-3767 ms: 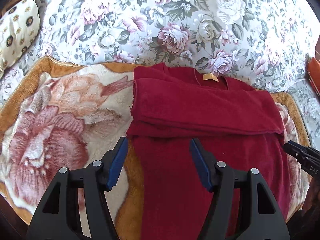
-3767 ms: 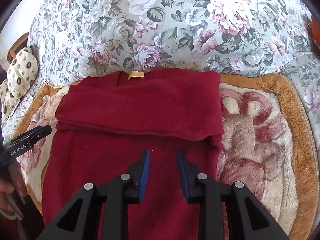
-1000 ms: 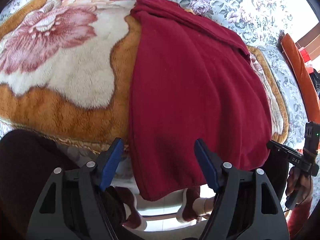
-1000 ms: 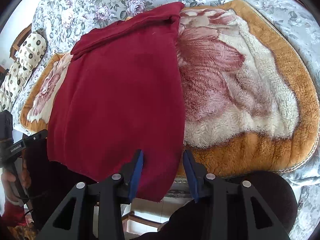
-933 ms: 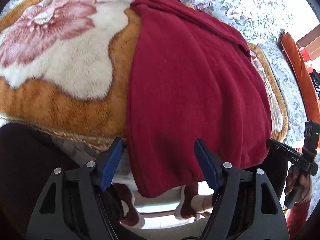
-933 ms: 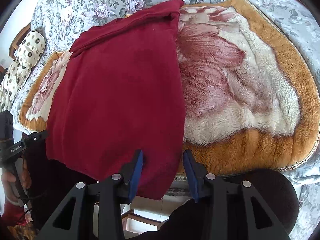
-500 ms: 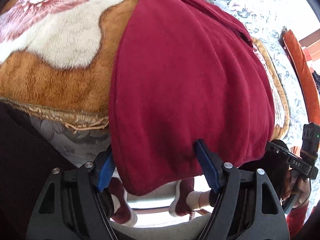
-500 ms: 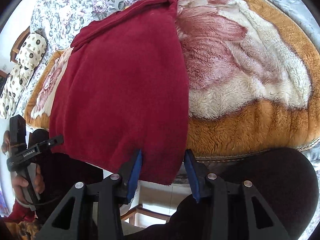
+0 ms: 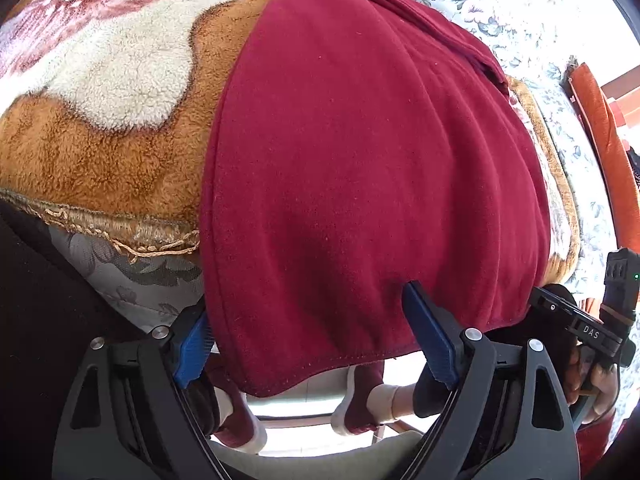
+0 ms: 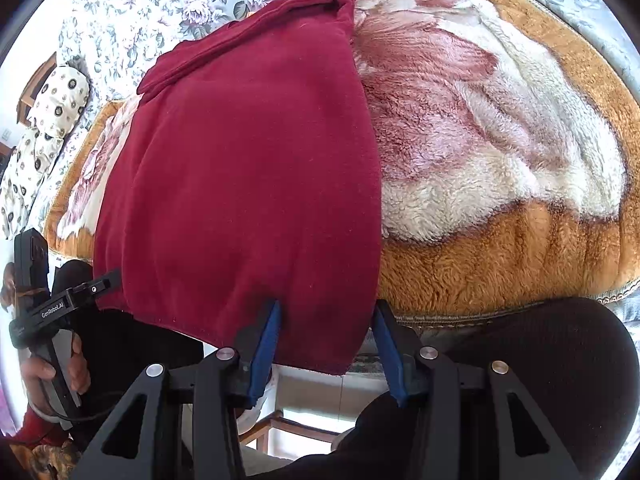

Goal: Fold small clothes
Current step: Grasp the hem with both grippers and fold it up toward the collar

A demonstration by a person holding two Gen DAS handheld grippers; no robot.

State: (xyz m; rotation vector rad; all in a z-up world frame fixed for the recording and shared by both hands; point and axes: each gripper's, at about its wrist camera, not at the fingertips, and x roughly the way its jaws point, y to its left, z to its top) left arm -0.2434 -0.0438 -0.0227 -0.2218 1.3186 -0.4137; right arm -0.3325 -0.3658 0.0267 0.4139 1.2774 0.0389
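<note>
With jaws wide at its hanging hem corners, we judge the soft, limp dark-red fleece garment point(image 9: 360, 160) best pinched there.

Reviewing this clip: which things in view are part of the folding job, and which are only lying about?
Part of the job:
- dark red top, hem hanging over the bed edge
- left tongs, open astride its hem
- right tongs, open astride its hem

Lying about:
- plush rose blanket under the top
- floral bedspread
- patterned pillow
- orange cushion

Floral bedspread point(image 10: 132, 12), plush rose blanket point(image 10: 500, 184) (orange border), bright daylight
</note>
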